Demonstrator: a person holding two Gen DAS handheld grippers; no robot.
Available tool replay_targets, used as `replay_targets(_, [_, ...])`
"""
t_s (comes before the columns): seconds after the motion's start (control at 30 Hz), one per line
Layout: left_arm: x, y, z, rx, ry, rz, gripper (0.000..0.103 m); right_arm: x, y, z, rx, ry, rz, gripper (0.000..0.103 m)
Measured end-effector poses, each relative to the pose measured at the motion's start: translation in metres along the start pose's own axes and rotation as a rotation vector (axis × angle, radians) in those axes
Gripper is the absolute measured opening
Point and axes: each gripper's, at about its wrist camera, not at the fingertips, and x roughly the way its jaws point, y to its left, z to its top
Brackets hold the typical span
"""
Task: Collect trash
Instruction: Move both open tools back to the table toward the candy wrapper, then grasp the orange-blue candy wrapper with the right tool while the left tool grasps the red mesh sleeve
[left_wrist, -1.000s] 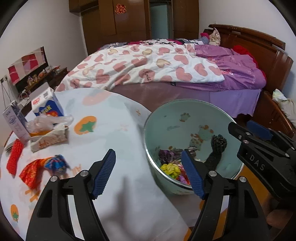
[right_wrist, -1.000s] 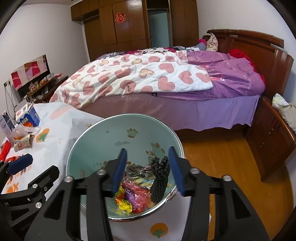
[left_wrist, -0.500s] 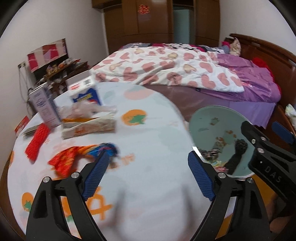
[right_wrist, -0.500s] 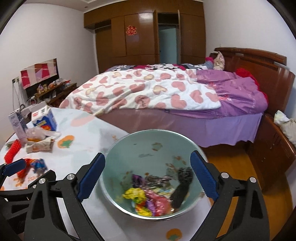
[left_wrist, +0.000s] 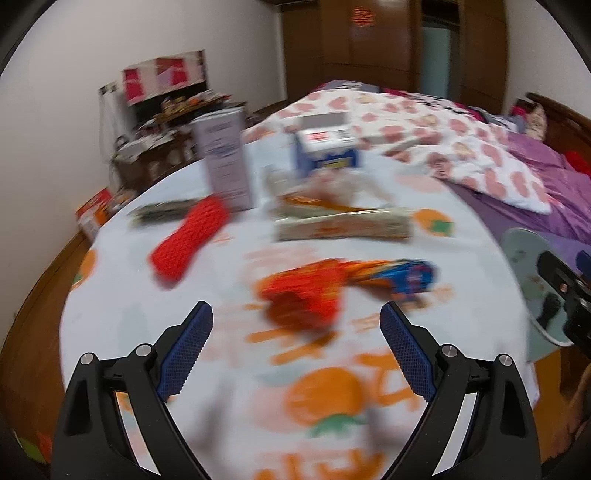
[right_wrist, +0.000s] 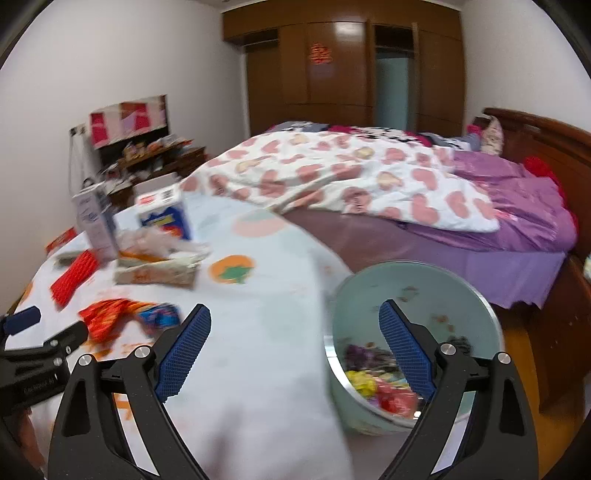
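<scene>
Over the table (left_wrist: 229, 369), left claw (left_wrist: 295, 325) spread wide, nothing between its pads; jaws have just been opening. Orange-and-blue wrapper (left_wrist: 343, 284) lies on the tablecloth just ahead of it, red mesh piece (left_wrist: 188, 240) further left, long packet (left_wrist: 343, 227) and two cartons behind. Right claw (right_wrist: 293, 325) also wide, empty, just opened, above the table edge and the green bin (right_wrist: 373, 291), which holds coloured wrappers. Both views blurred.

My round table (left_wrist: 229, 373) wears a white cloth printed with oranges. On it lie a red-orange wrapper (left_wrist: 314, 291), a red mesh sleeve (left_wrist: 188, 240), a long packet (left_wrist: 343, 227) and two cartons (left_wrist: 227, 162).
</scene>
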Motion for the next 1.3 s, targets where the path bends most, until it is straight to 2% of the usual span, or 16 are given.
replay_targets(0.2, [0.009, 0.058, -0.008, -0.085, 0.032, 0.063, 0.09, 0.018, 0.046, 0.004, -0.055, 0.036, 0.076, 0.09])
replay_targets(0.3, [0.01, 0.076, -0.009, -0.1, 0.035, 0.085, 0.09, 0.033, 0.067, 0.005, -0.086, 0.079, 0.122, 0.09])
replay_targets(0.47, [0.015, 0.1, -0.009, -0.132, 0.042, 0.112, 0.09, 0.063, 0.093, 0.011, -0.137, 0.14, 0.147, 0.09])
replay_targets(0.63, [0.021, 0.112, -0.006, -0.141, 0.044, 0.124, 0.09, 0.104, 0.112, 0.013, -0.199, 0.253, 0.18, 0.079])
replay_targets(0.77, [0.028, 0.12, 0.001, -0.134, 0.047, 0.135, 0.09, 0.122, 0.123, 0.005, -0.242, 0.35, 0.241, 0.064])
replay_targets(0.83, [0.033, 0.122, 0.005, -0.123, 0.045, 0.141, 0.09, 0.12, 0.125, 0.003, -0.259, 0.347, 0.245, 0.054])
replay_targets(0.97, [0.047, 0.123, 0.023, -0.093, 0.038, 0.125, 0.09, 0.114, 0.13, -0.002, -0.29, 0.336, 0.265, 0.047])
replay_targets(1.13, [0.066, 0.117, 0.043, -0.054, 0.022, 0.135, 0.09, 0.097, 0.118, -0.003, -0.237, 0.311, 0.274, 0.046])
replay_targets(1.3, [0.096, 0.104, 0.057, -0.028, 0.047, 0.142, 0.088, 0.075, 0.099, -0.002, -0.157, 0.275, 0.235, 0.046])
